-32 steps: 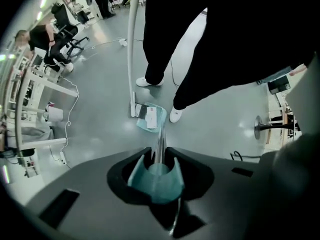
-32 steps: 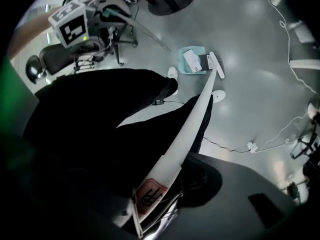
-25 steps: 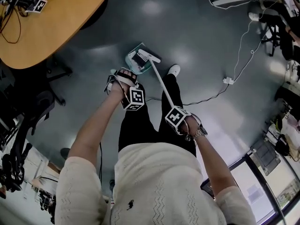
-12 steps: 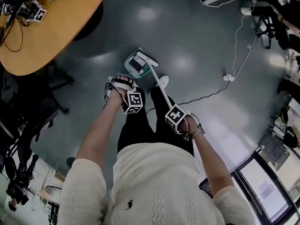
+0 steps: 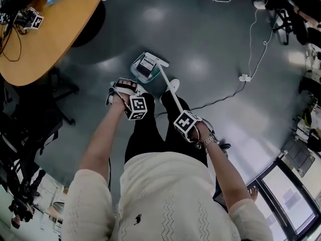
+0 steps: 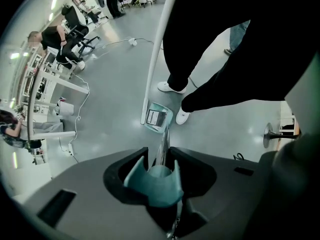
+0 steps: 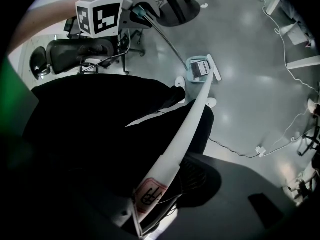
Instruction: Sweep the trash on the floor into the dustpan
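A teal dustpan (image 5: 136, 70) stands on the grey floor ahead of the person's feet, with a white-and-dark piece of trash (image 5: 146, 64) lying in it. My left gripper (image 5: 125, 88) is shut on the teal grip of the dustpan's long metal handle (image 6: 163, 146), as the left gripper view shows (image 6: 159, 160). My right gripper (image 5: 186, 124) is shut on the white broom handle (image 5: 170, 89). The broom head (image 5: 159, 61) rests at the dustpan's right edge. In the right gripper view the handle (image 7: 187, 124) runs from the jaws down to the dustpan (image 7: 198, 68).
A curved wooden table (image 5: 50, 29) fills the upper left, with dark office chairs (image 5: 35, 119) below it. A white cable and power strip (image 5: 245, 77) lie on the floor to the right. The person's white shoe (image 5: 173, 85) is just behind the dustpan.
The person's white shoe has stepped left and back, closer to the dustpan. Both grippers keep their hold; broom head and dustpan stay together.
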The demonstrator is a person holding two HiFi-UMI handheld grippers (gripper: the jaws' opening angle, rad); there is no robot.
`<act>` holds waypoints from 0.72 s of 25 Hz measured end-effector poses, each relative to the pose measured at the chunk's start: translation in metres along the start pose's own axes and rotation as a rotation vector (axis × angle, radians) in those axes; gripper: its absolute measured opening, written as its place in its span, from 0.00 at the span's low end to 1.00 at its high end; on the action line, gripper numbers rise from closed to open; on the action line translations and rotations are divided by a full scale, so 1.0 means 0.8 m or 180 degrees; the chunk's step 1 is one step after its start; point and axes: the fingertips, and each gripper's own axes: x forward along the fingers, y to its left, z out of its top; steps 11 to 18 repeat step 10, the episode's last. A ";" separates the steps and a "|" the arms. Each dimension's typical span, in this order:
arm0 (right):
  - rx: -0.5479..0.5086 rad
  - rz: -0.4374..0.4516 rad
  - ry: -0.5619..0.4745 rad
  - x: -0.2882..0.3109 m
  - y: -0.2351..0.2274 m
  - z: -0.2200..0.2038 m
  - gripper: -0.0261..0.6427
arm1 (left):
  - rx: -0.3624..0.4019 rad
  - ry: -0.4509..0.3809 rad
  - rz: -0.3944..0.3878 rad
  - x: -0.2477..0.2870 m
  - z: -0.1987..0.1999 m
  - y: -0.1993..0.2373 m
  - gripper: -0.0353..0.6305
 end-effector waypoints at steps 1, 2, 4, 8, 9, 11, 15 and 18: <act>0.0002 0.0000 -0.0027 0.000 -0.001 0.001 0.33 | -0.0002 0.0007 -0.0006 0.000 0.001 0.001 0.25; 0.0003 0.0005 -0.0048 0.000 -0.002 0.002 0.33 | -0.0001 0.0014 -0.0014 0.000 0.002 0.002 0.25; 0.0008 0.0033 -0.0026 0.003 -0.002 -0.001 0.33 | 0.0005 0.0016 -0.0015 0.000 0.003 0.004 0.25; 0.0004 0.0010 -0.0036 0.003 -0.001 0.004 0.33 | 0.0013 -0.0001 0.0007 0.002 -0.003 0.001 0.25; 0.0002 0.0003 -0.0048 0.002 0.000 0.005 0.33 | 0.0014 -0.0002 0.0011 0.003 -0.004 -0.001 0.25; 0.0001 -0.0001 -0.0059 0.001 0.000 0.007 0.33 | 0.0014 -0.0003 0.0014 0.003 -0.006 -0.003 0.25; 0.0001 -0.0001 -0.0059 0.001 0.000 0.007 0.33 | 0.0014 -0.0003 0.0014 0.003 -0.006 -0.003 0.25; 0.0001 -0.0001 -0.0059 0.001 0.000 0.007 0.33 | 0.0014 -0.0003 0.0014 0.003 -0.006 -0.003 0.25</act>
